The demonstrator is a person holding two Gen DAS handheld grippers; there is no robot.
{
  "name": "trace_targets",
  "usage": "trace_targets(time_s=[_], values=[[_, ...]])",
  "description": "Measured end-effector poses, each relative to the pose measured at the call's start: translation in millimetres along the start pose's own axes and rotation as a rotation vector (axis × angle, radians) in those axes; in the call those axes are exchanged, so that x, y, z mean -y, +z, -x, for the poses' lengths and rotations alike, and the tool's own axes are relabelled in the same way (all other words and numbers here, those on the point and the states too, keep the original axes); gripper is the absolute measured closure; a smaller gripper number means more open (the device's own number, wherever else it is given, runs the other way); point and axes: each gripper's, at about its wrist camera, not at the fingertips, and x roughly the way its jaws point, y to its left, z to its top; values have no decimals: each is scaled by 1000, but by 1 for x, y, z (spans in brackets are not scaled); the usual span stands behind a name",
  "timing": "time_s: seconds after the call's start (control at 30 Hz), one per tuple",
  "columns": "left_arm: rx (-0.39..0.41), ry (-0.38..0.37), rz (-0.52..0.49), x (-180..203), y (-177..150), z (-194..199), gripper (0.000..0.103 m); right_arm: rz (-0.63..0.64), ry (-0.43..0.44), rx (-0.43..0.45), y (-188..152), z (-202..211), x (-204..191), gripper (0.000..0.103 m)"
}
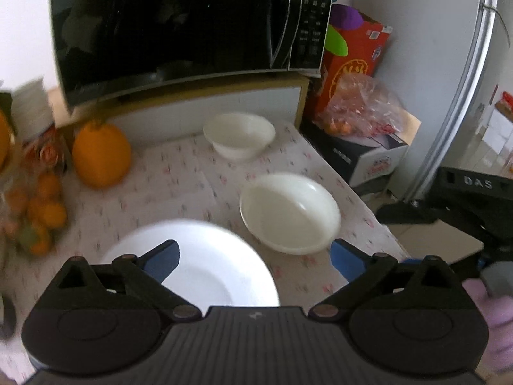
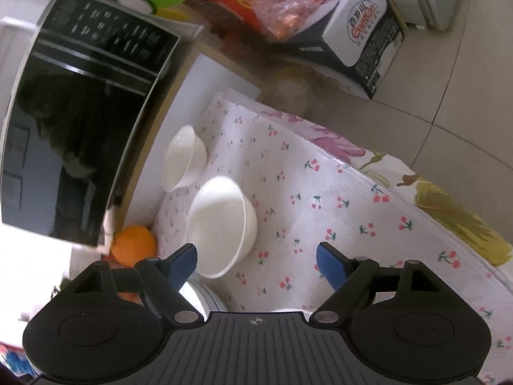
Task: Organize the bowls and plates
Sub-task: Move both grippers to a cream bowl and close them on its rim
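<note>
Left wrist view first: the left gripper [image 1: 255,258] hung with its blue-padded fingers [image 1: 162,261] spread wide and holding nothing, above a cherry-print tablecloth [image 1: 179,179]. Taking the microwave [image 1: 179,25] as landmark, a small white bowl [image 1: 239,134] stood upright, mouth up, just in front of and below the microwave's right end. A larger white bowl [image 1: 290,211] sat nearer the camera than that, also mouth up, apart from the small one. A white plate [image 1: 205,263] lay flat still farther from the microwave, to the left of the larger bowl and partly under the left finger. All three were round, so no long axis showed. An orange [image 1: 101,154] rested below the microwave's left part.

Right wrist view, rolled sideways: the right gripper [image 2: 256,264] likewise had its fingers [image 2: 330,266] spread apart, empty. The small bowl [image 2: 182,162] sat close beside the microwave [image 2: 80,122], its mouth facing the left of the frame. The larger bowl [image 2: 221,227] was farther along, just beyond the left finger. Plate rim [image 2: 205,298] peeked out beneath that finger, and the orange [image 2: 134,243] lay by the microwave's lower corner.
</note>
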Motion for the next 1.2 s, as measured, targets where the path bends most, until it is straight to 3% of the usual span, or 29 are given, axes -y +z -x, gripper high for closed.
trace_targets(time_s=[0.3, 0.5, 0.63, 0.8, 0.97, 1.07, 1.2], values=[[50, -44, -6, -9, 21, -40, 2, -89, 31, 35, 8, -28, -5, 20], [14, -89, 123, -28, 22, -71, 8, -110, -2, 91, 12, -37, -6, 20], [14, -56, 140, -29, 21, -81, 13, -126, -18, 89, 13, -45, -2, 20], [10, -77, 165, -31, 21, -89, 25, -133, -26, 78, 11, -50, -2, 20], [-12, -85, 170, -34, 20, -95, 48, -101, -19, 66, 8, -54, -8, 20], [-23, -92, 182, -37, 19, -96, 60, -93, -5, 54, 6, -57, -11, 30], [-38, -105, 174, -36, 18, -98, 70, -72, 11, 36, 3, -60, -15, 53]])
